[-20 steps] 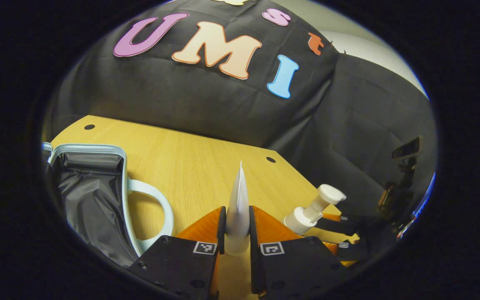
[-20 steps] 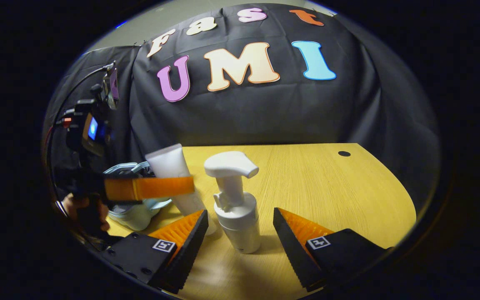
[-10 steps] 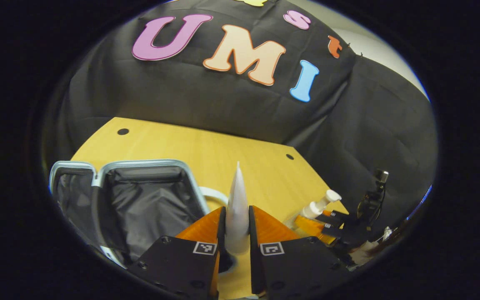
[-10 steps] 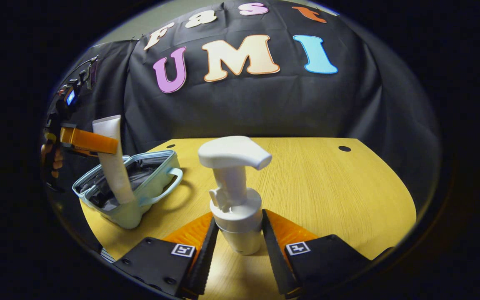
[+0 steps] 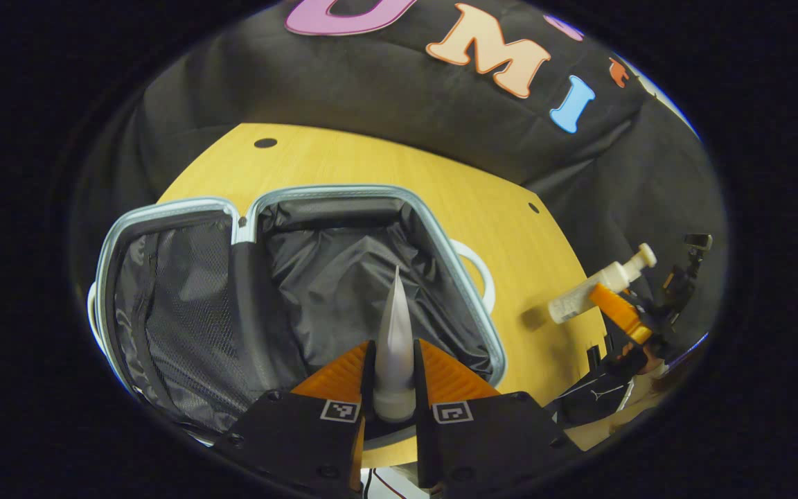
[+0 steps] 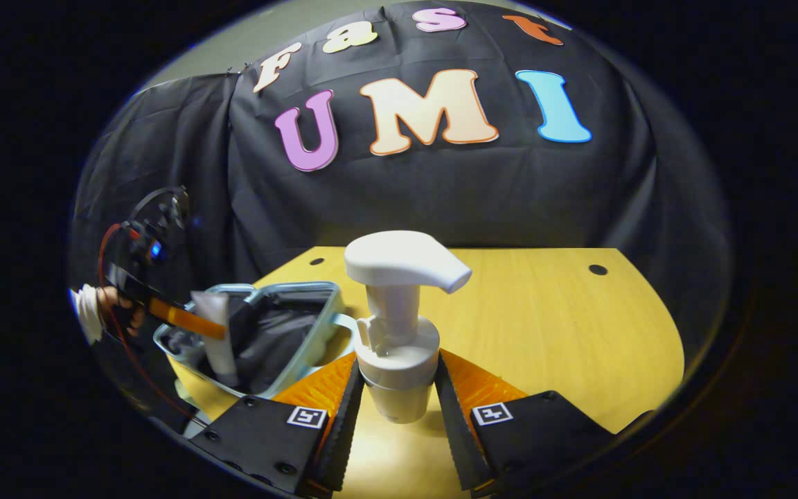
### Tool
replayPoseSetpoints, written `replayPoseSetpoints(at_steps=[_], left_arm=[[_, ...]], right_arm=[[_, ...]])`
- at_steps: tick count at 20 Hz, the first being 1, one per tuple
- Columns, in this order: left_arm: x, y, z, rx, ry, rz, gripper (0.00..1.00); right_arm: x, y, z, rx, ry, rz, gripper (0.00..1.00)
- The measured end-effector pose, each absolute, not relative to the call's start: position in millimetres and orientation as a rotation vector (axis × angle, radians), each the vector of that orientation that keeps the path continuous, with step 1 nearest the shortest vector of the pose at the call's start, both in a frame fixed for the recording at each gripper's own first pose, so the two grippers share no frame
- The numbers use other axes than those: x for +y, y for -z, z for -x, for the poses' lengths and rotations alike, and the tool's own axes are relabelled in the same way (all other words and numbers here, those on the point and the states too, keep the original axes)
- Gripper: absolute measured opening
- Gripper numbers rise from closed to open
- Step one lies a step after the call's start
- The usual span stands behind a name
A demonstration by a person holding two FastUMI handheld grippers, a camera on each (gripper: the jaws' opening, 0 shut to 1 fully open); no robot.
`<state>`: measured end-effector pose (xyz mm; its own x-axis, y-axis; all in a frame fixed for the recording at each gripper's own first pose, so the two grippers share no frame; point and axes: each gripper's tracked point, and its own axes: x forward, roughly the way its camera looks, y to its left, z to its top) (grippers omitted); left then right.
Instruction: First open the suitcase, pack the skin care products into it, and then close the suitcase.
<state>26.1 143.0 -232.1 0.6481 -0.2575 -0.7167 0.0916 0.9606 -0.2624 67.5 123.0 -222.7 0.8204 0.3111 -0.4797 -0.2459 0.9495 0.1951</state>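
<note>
In the left gripper view I see my left gripper [image 5: 393, 378] clamped on the white tube [image 5: 393, 339], both fingers pressed flat against its sides, the crimped tip pointing forward over the open suitcase [image 5: 302, 291]. I take the suitcase as my landmark: the tube hangs above its right-hand half, over the crumpled black lining, inside the pale blue zipper rim [image 5: 472, 305]. The left-hand half, with its mesh panel [image 5: 177, 291], lies flat beside it. Past the suitcase's far rim the wooden table [image 5: 371, 166] runs bare up to the black cloth wall, and a strip of bare wood lies to the right of the suitcase handle [image 5: 479, 274], between it and the table's edge. In the right gripper view my right gripper [image 6: 393, 398] has both fingers closed on the body of the white pump bottle [image 6: 399, 326], which stands upright with its base just above the tabletop. From here the suitcase sits to the left of the bottle, its near corner just beside my left finger. The tabletop right of the bottle and behind it is open wood out to the rounded far edge.
</note>
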Motion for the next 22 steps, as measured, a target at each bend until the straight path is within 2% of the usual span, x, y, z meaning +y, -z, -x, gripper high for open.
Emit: replayPoseSetpoints(at_steps=[7,8,9,10,11,12,13,14,18,22], left_arm=[[175.6,242.2,-49.0,0.831,0.182,0.256,0.22],[177.2,237.0,-51.9,0.812,0.184,0.267,0.37],[180.1,227.4,-52.6,0.782,0.182,0.283,0.58],[186.1,216.3,-53.9,0.745,0.175,0.298,0.68],[195.0,203.9,-52.9,0.707,0.16,0.309,0.63],[204.8,190.5,-51.4,0.667,0.142,0.311,0.79],[216.5,178.2,-47.7,0.632,0.125,0.307,0.79],[227.8,167.1,-43.6,0.597,0.11,0.302,0.92],[279.6,127.0,-21.8,0.447,0.032,0.338,0.94],[354.8,120.9,11.4,0.367,-0.137,0.402,0.94]], right_arm=[[236.0,220.5,-54.9,0.627,-0.467,-0.194,0.61],[249.2,224.7,-54.3,0.643,-0.486,-0.189,0.61],[261.2,229.0,-53.2,0.66,-0.505,-0.186,0.61],[272.6,235.3,-50.8,0.677,-0.519,-0.182,0.61],[281.7,241.5,-50.6,0.694,-0.53,-0.174,0.6],[290.5,249.7,-50.8,0.714,-0.539,-0.165,0.61],[296.7,256.1,-50.7,0.732,-0.543,-0.159,0.61],[301.6,262.6,-51.4,0.751,-0.544,-0.155,0.6],[314.7,286.5,-54.2,0.807,-0.53,-0.122,0.62],[322.0,308.9,-55.3,0.85,-0.511,-0.093,0.62]])
